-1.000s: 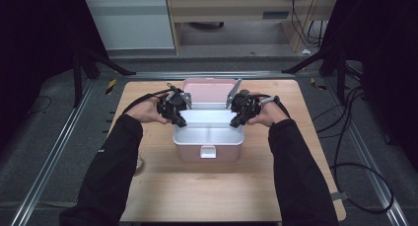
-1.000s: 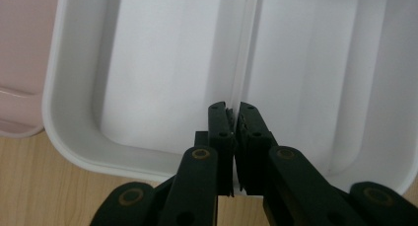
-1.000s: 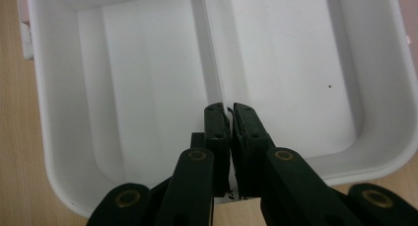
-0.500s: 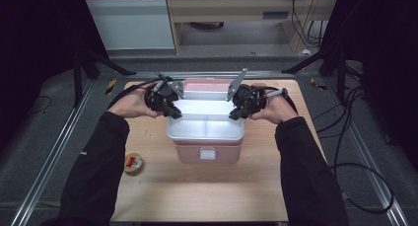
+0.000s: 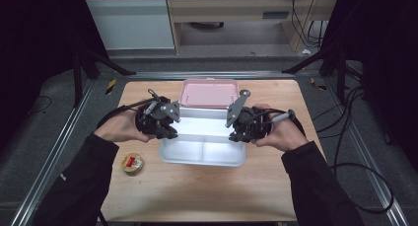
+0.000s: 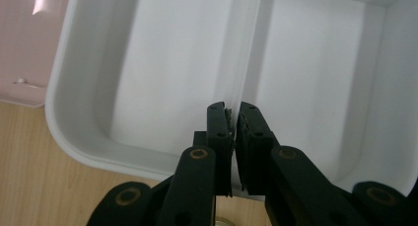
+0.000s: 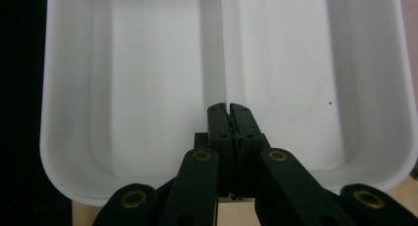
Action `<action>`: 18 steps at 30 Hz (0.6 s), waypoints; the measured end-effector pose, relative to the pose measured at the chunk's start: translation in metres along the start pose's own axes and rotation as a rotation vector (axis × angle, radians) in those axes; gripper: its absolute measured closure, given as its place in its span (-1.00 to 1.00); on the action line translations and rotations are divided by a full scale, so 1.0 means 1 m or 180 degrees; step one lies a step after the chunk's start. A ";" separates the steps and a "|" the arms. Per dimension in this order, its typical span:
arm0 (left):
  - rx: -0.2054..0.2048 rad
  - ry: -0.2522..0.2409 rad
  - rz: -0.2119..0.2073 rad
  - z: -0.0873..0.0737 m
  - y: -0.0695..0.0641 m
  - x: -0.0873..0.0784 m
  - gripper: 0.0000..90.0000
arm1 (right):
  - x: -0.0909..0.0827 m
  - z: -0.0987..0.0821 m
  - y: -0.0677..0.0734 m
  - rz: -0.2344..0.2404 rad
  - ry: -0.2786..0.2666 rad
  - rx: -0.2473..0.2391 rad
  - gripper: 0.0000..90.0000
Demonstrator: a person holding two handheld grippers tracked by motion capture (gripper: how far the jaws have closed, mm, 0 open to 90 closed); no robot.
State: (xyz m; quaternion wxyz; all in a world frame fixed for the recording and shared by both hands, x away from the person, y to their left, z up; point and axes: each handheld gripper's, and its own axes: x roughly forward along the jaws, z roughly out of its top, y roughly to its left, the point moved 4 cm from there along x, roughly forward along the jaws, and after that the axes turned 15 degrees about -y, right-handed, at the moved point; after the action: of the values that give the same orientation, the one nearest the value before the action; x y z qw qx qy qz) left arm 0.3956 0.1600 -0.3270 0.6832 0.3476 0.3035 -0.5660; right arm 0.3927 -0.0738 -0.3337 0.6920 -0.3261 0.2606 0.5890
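Note:
A white two-compartment tray (image 5: 202,144) hangs above the table, held at both short sides. My left gripper (image 5: 170,132) is shut on its left wall; in the left gripper view the jaws (image 6: 234,112) pinch the rim close to the centre divider (image 6: 246,53). My right gripper (image 5: 236,134) is shut on the right wall, and its jaws (image 7: 229,110) have just been closing tighter on the rim at the divider (image 7: 222,48). Both compartments of the tray (image 7: 148,88) hold nothing. What lies under the tray is hidden.
A pink lid (image 5: 209,93) lies flat on the wooden table (image 5: 197,191) just behind the tray, and its corner (image 6: 24,43) also appears past the tray's rim. A small roll of tape (image 5: 132,163) sits at the front left. Cables (image 5: 355,137) trail off the right edge.
Both hands have risen with the white tray, lifting it out of the pinkish box and closer to the camera. The left arm has shifted aside, uncovering the tape roll.

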 end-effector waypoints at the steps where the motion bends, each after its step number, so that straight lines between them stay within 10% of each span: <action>1: 0.0000 0.0000 0.0000 0.000 0.000 0.000 0.89 | 0.000 -0.001 0.004 0.0013 0.0005 -0.0004 0.98; 18: -0.0180 -0.0043 -0.0078 -0.039 -0.080 0.037 0.87 | 0.031 -0.035 0.077 0.0176 -0.0030 0.0028 0.99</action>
State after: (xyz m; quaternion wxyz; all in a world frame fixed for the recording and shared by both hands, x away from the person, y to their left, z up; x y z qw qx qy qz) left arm 0.3223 0.1614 -0.3894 0.6878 0.3206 0.3190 -0.5678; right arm 0.3231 -0.0735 -0.3907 0.6781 -0.3129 0.2688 0.6083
